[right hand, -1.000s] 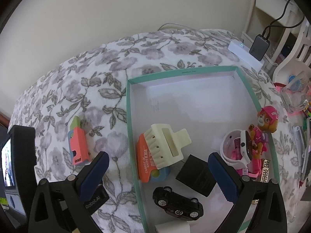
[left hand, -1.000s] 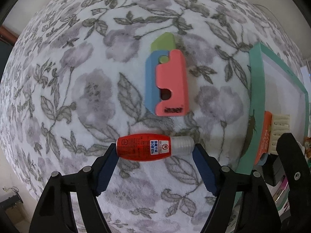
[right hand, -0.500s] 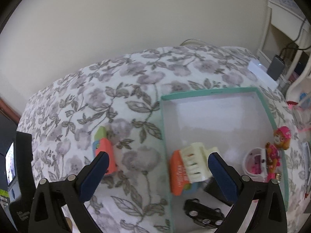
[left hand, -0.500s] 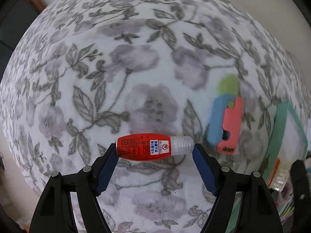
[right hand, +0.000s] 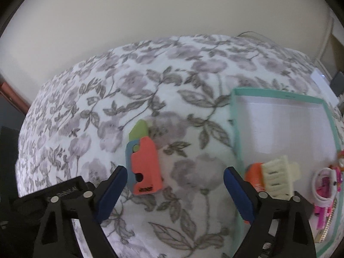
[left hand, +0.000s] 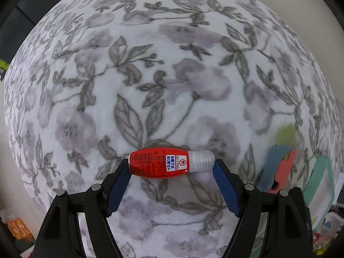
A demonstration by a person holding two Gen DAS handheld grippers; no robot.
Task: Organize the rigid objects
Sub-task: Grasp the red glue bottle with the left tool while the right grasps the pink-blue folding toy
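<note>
I have the red bottle (left hand: 171, 163) crosswise in my left hand-held gripper (left hand: 172, 167), clamped end to end between the blue pads, above the flowered bed cover (left hand: 150, 75). My right hand-held gripper (right hand: 175, 181) is empty; its jaws stand apart and have just been closing a little. The coral, blue and green toy (right hand: 144, 161) lies on the cover just past its left pad (right hand: 111, 191). To the right sits the mint box (right hand: 234, 129), holding a cream clip (right hand: 279, 176) and other small toys. Since a second ago the left view has slid away from the toy, now at its right edge, and the right view has swung from the box toward the toy.
</note>
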